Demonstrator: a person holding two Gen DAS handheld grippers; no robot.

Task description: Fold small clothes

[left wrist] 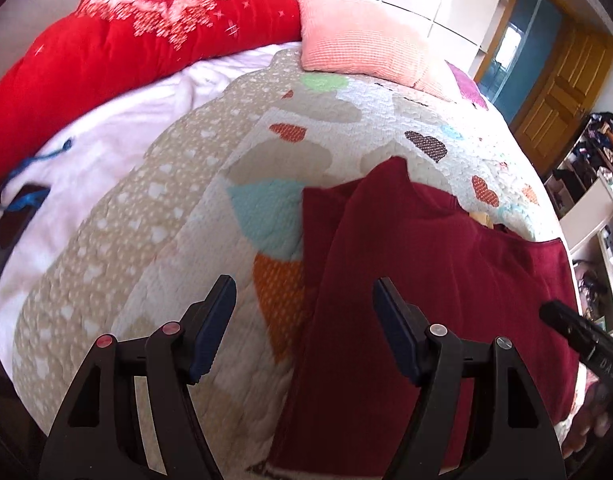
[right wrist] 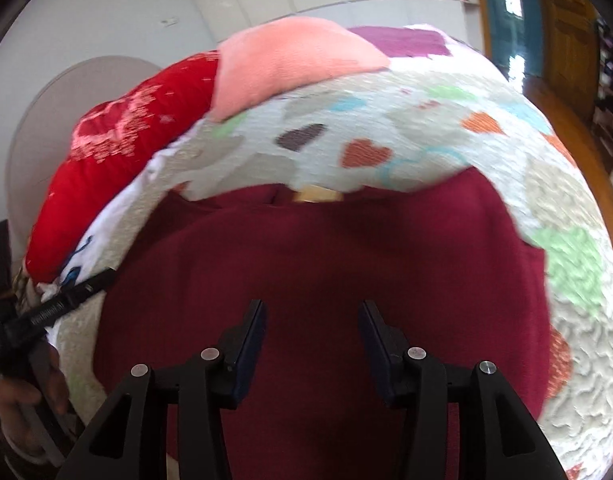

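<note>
Bed with heart-print quilt [left wrist: 178,216] throughout. Left tongs [left wrist: 302,300] bottom center, open, empty. Right tongs [right wrist: 312,320] parted, empty, over maroon garment [right wrist: 326,248] lying flat mid-frame. Pink pillow [left wrist: 362,48], red blanket [left wrist: 118,48] at top.

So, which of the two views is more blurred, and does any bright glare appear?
Right wrist view: clearly softer, the heart-print quilt smeared, the dark red garment without texture. Left wrist view: sharper, quilt stitching readable, but the white sheet is washed out. Both bend strongly at the edges.
</note>
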